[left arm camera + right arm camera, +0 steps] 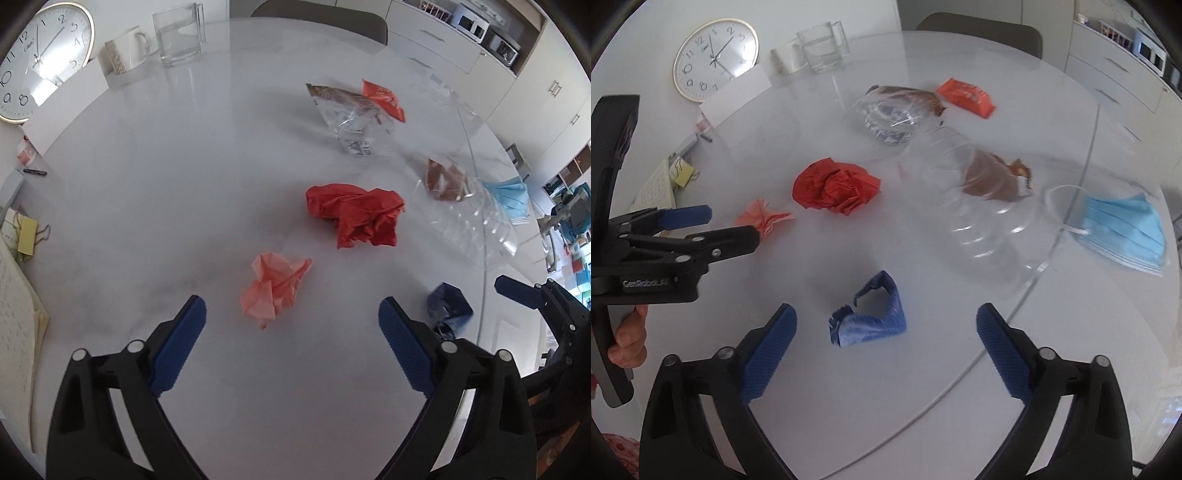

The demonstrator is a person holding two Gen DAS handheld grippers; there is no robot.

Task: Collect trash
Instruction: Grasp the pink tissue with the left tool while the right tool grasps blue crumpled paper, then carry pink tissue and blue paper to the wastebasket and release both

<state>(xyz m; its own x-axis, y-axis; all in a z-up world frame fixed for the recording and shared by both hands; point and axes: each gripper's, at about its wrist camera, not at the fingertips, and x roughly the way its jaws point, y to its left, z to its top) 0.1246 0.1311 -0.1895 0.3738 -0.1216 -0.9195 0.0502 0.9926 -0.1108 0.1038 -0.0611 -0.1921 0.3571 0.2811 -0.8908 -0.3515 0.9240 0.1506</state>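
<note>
Trash lies scattered on a white table (166, 184). My left gripper (291, 317) is open and empty, just short of a crumpled pink paper (275, 290), also seen in the right wrist view (762, 218). My right gripper (886, 325) is open and empty around a crumpled blue wrapper (871, 314), which shows in the left wrist view (448, 308). Farther off lie a red paper ball (356, 214) (836, 186), a clear plastic bottle (986, 218), a brown wrapper (993, 177), a clear bag (351, 114), an orange packet (967, 96) and a blue face mask (1123, 229).
A wall clock (40, 59) leans at the table's far left beside a white mug (125, 50) and a glass jug (181, 35). Papers, sticky notes and a binder clip (26, 236) lie at the left edge. A chair (321, 14) stands behind the table.
</note>
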